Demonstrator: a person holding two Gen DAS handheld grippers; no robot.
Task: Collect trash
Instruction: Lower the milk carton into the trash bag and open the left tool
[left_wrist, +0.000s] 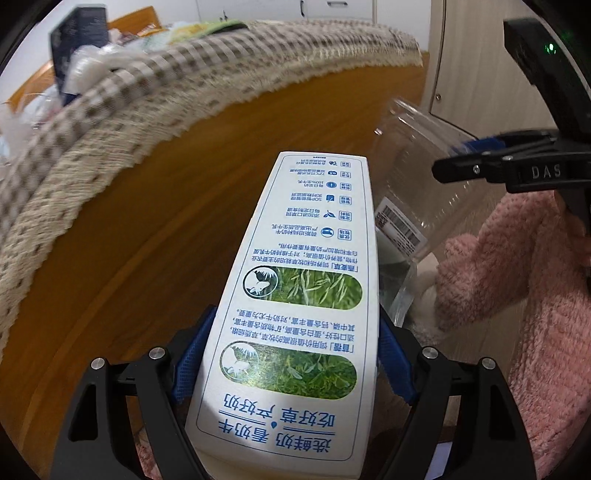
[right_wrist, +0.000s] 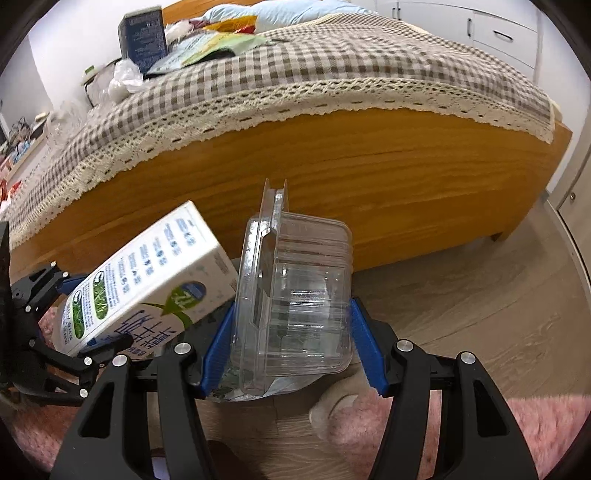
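L gripper (left_wrist: 288, 362) clamps milk carton (left_wrist: 295, 295); R gripper (right_wrist: 291, 343) clamps clear clamshell box (right_wrist: 295, 295). Keep both squeezed till over bin.

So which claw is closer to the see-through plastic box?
Right. The right claw is clamped on the clear plastic clamshell box, one blue pad on each side. The left claw is beside it, gripping the milk carton.

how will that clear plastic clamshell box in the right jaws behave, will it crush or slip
The clear plastic clamshell box looks thin-walled and empty, so it is probably very light and would likely flex or crackle if squeezed harder. Its glossy ribbed sides may be slippery against the blue pads. The lid edge gapes at the top, so it might pop open.
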